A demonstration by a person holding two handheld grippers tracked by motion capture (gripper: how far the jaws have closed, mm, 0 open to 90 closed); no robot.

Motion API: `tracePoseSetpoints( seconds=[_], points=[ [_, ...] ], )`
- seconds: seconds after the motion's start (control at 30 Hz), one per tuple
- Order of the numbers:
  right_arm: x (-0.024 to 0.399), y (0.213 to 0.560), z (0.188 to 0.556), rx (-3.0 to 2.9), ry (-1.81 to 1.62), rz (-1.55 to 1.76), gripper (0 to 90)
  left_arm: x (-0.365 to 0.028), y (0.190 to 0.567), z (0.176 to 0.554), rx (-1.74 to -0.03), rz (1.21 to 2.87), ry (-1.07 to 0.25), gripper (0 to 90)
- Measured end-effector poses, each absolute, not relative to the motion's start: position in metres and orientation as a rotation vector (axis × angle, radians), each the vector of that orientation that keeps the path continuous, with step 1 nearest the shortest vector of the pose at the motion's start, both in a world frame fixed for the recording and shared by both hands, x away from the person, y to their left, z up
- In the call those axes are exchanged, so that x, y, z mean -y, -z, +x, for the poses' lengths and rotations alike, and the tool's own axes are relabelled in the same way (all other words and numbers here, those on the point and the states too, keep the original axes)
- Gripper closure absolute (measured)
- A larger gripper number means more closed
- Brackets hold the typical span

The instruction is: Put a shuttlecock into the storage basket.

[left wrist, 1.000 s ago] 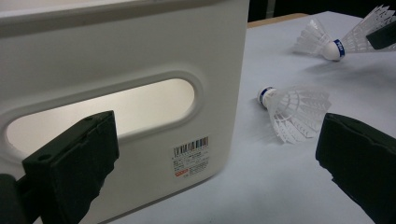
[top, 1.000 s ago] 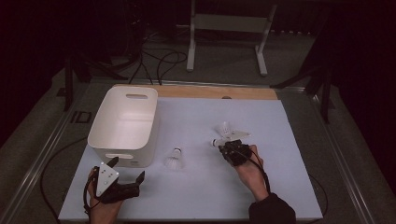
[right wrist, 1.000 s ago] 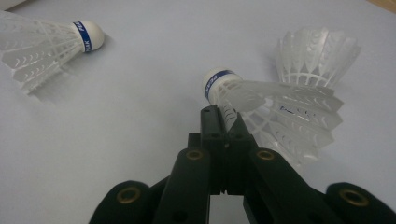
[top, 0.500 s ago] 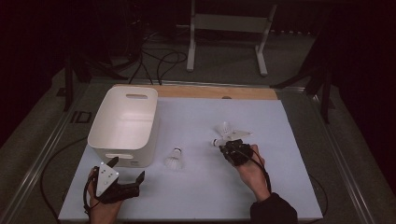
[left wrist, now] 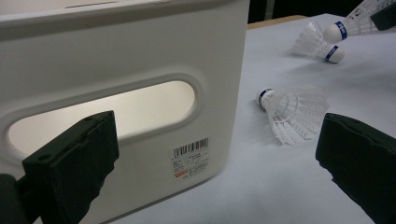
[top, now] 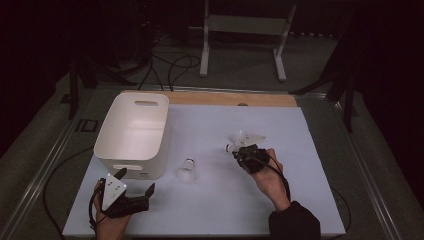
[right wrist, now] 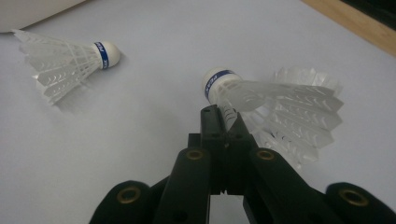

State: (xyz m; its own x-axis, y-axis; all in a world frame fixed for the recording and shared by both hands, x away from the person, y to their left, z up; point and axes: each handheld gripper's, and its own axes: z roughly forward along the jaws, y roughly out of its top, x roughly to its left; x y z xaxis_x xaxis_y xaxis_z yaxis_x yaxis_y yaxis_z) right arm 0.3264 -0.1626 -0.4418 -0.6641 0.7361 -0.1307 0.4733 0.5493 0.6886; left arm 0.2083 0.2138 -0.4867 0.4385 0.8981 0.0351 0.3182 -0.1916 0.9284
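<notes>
High view: right gripper (top: 243, 153) clamped shut on a shuttlecock (top: 246, 137) at table (top: 310, 200) centre-right; white bin (top: 132, 132) at 9 o'clock.

Left gripper view: left gripper (left wrist: 219, 172) jaws wide apart, nothing held; loose shuttlecock (left wrist: 292, 112) at 1 o'clock, nearest.

Right gripper view: pinched feather skirt, cork at 12 o'clock, long axis running 9-to-3.
</notes>
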Motion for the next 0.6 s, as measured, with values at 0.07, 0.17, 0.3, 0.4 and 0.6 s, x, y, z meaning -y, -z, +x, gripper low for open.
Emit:
tracePoseSetpoints(
  seconds=[0.07, 0.17, 0.3, 0.4, 0.6],
  points=[
    [0.161, 0.439, 0.327, -2.386, -0.880, 0.969, 89.8, -0.214, 0.487, 0.208, -1.054, 1.733, -0.758, 0.0],
    [0.159, 0.434, 0.328, -2.394, -0.876, 0.953, 89.8, -0.214, 0.487, 0.208, -1.055, 1.733, -0.758, 0.0],
    [0.156, 0.430, 0.330, -2.408, -0.858, 0.927, 89.9, -0.214, 0.487, 0.208, -1.054, 1.736, -0.761, 0.0],
    [0.154, 0.426, 0.330, -2.412, -0.852, 0.913, 89.8, -0.214, 0.487, 0.208, -1.053, 1.735, -0.762, 0.0],
    [0.153, 0.421, 0.334, -2.418, -0.848, 0.902, 89.9, -0.214, 0.487, 0.208, -1.053, 1.732, -0.763, 0.0]
  ],
)
